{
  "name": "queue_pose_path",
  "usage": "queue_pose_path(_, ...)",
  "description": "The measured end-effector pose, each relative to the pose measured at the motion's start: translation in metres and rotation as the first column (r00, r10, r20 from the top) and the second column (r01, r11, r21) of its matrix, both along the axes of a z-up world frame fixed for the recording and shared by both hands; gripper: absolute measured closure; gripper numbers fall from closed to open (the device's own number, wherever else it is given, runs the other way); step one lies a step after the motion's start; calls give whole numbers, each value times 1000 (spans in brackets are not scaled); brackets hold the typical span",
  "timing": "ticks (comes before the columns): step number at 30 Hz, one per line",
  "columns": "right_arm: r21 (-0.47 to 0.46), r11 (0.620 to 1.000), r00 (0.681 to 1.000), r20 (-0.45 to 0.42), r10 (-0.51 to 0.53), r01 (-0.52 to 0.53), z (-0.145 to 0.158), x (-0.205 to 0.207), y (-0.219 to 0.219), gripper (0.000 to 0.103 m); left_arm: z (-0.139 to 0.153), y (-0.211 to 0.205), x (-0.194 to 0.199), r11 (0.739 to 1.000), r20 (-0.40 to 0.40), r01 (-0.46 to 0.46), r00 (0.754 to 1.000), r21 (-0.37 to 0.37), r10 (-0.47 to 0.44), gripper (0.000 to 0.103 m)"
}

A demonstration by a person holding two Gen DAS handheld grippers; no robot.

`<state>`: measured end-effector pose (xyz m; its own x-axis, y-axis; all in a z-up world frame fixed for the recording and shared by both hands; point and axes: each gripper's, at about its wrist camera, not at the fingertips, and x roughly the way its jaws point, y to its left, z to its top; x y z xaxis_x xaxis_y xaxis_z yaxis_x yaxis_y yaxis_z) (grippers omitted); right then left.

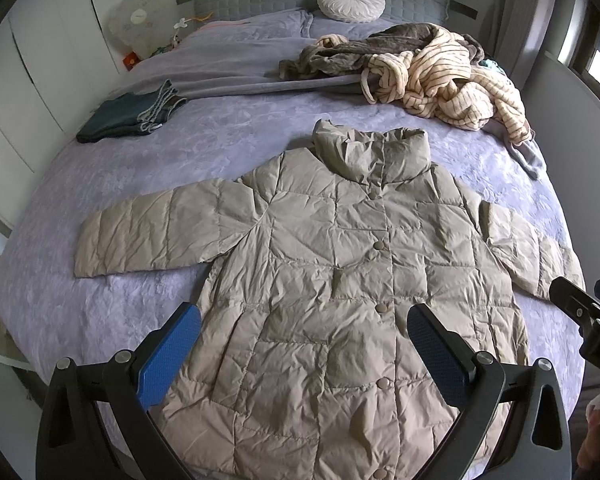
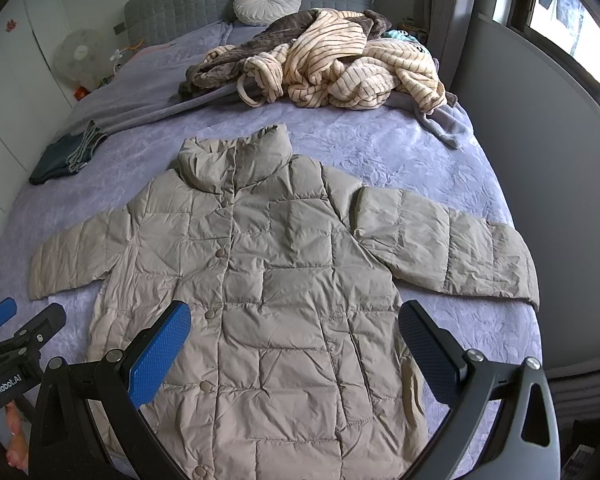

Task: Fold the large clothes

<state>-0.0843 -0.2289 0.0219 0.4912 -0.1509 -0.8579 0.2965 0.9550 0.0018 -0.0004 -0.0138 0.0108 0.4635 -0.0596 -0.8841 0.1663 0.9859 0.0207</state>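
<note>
Both claws, left (image 1: 304, 336) & right (image 2: 294, 334), spread above jacket (image 1: 332, 280) hem, bedspread (image 1: 100, 300) bare alongside

Both wrist cameras looked down from near the bed's (image 1: 100, 168) foot toward its headboard (image 2: 204, 4), sharing the spread jacket (image 1: 340, 280).

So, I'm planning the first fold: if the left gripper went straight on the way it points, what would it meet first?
Most likely the jacket: the open left gripper points down at its buttoned front, nothing between. Depth is hard to judge.
</note>
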Motion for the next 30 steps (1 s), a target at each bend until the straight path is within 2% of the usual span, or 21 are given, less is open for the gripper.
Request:
queue_pose_path(24, -1, 1000, 1000, -3, -1, 1, -2, 1, 1, 0, 1, -5, -3, 1000, -4, -3, 1000, -11, 3, 0)
queue_pose_path(30, 14, 1000, 1000, -9, -10, 10, -3, 1, 3, 0, -8, 5, -3, 1000, -36, -5, 999, -31, 4, 0)
